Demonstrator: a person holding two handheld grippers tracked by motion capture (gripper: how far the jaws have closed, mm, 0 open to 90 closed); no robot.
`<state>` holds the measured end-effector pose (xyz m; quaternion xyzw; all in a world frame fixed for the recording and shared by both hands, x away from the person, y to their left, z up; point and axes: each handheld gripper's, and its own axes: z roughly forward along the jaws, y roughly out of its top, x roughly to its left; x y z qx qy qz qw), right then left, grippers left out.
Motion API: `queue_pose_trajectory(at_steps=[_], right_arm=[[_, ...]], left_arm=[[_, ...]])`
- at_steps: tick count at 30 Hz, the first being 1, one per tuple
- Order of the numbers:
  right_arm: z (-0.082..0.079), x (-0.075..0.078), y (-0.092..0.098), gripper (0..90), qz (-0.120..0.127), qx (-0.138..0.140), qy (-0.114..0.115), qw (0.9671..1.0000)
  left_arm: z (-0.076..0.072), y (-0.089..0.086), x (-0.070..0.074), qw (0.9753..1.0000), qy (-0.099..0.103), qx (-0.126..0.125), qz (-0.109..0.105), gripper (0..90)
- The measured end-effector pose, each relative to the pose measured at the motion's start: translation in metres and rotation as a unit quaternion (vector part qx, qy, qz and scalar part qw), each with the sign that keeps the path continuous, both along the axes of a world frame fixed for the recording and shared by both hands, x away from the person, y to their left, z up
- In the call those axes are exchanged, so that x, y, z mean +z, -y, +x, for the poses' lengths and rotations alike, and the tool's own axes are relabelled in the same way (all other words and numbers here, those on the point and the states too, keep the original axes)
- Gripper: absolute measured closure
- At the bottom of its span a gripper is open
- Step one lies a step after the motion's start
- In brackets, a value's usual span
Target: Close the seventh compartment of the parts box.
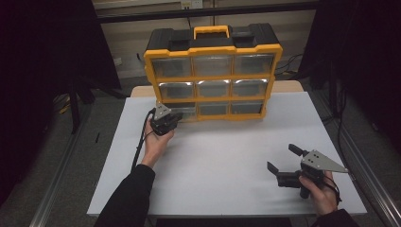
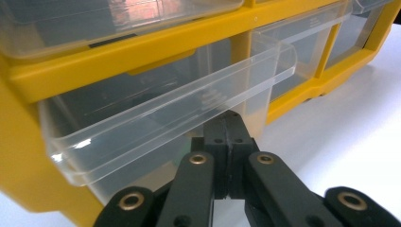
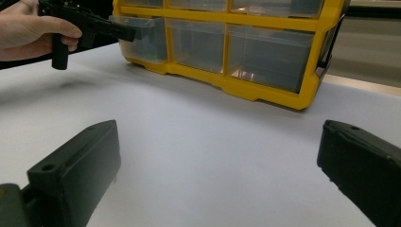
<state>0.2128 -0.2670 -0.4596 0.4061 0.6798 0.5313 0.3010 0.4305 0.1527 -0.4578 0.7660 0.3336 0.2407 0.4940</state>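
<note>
Currently: left gripper, jaws pressed together under lip of clear drawer, bottom-left of yellow organizer. Rt gripper spread, idle on table. Advice: pull straight, level, w/o tilting.
</note>
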Motion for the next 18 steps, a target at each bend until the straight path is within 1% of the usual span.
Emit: queue_pose_trajectory(at_steps=[3, 4, 8, 9, 10, 11, 12, 13, 14, 15, 16, 17, 18], right_arm=[[-0.0002, 0.0, -0.0002, 0.2, 0.001, 0.0, 0.0, 1.0], [-0.0002, 0.0, 0.0001, 0.2, 0.001, 0.0, 0.0, 1.0], [-0.0004, 0.0, -0.0002, 0.2, 0.0, -0.001, -0.001, 1.0], [-0.0001, -0.0001, -0.0001, 0.2, 0.0, -0.001, 0.0, 1.0], [-0.0002, -0.0001, -0.0001, 0.2, 0.001, -0.001, 0.0, 1.0], [-0.0001, -0.0001, 0.0001, 0.2, 0.001, 0.0, -0.001, 1.0], [0.0, -0.0001, 0.0002, 0.2, 0.001, 0.0, 0.0, 1.0], [-0.0001, -0.0001, 0.0001, 0.2, 0.001, 0.0, -0.001, 1.0], [-0.0001, -0.0001, 0.0001, 0.2, 0.001, 0.0, -0.001, 1.0], [-0.0001, -0.0001, 0.0001, 0.2, 0.001, 0.001, -0.001, 1.0], [-0.0001, -0.0001, 0.0, 0.2, 0.002, 0.0, -0.001, 1.0], [-0.0002, -0.0001, -0.0001, 0.2, 0.001, -0.001, -0.001, 1.0], [-0.0004, -0.0001, -0.0003, 0.2, 0.0, 0.0, -0.002, 1.0]], left_arm=[[0.0012, 0.0011, 0.0001, 1.0, 0.001, -0.001, 0.001, 90.0], [0.0014, 0.0013, -0.0002, 1.0, -0.001, -0.001, -0.003, 90.0], [0.0033, -0.0002, -0.0004, 1.0, -0.001, -0.001, -0.003, 90.0], [0.0038, -0.0002, -0.0007, 1.0, -0.002, 0.001, -0.009, 90.0], [0.0046, -0.0015, -0.0004, 1.0, -0.001, 0.004, -0.004, 90.0], [0.0057, -0.0019, -0.0011, 0.9999, -0.002, 0.003, -0.011, 90.0], [0.0052, -0.0018, -0.0013, 0.9999, -0.007, 0.007, -0.012, 90.0], [0.006, -0.002, -0.0015, 0.9999, -0.007, 0.005, -0.014, 90.0], [0.0065, -0.0024, -0.0013, 0.9999, -0.004, 0.007, -0.011, 90.0], [0.0066, -0.0012, -0.0018, 0.9998, -0.006, 0.006, -0.019, 90.0], [0.0081, -0.0019, -0.0015, 0.9999, -0.003, 0.003, -0.012, 90.0], [0.0088, -0.0015, -0.001, 0.9999, -0.003, 0.009, -0.009, 90.0], [0.0094, -0.0009, -0.0013, 0.9999, -0.005, 0.009, -0.012, 90.0]])
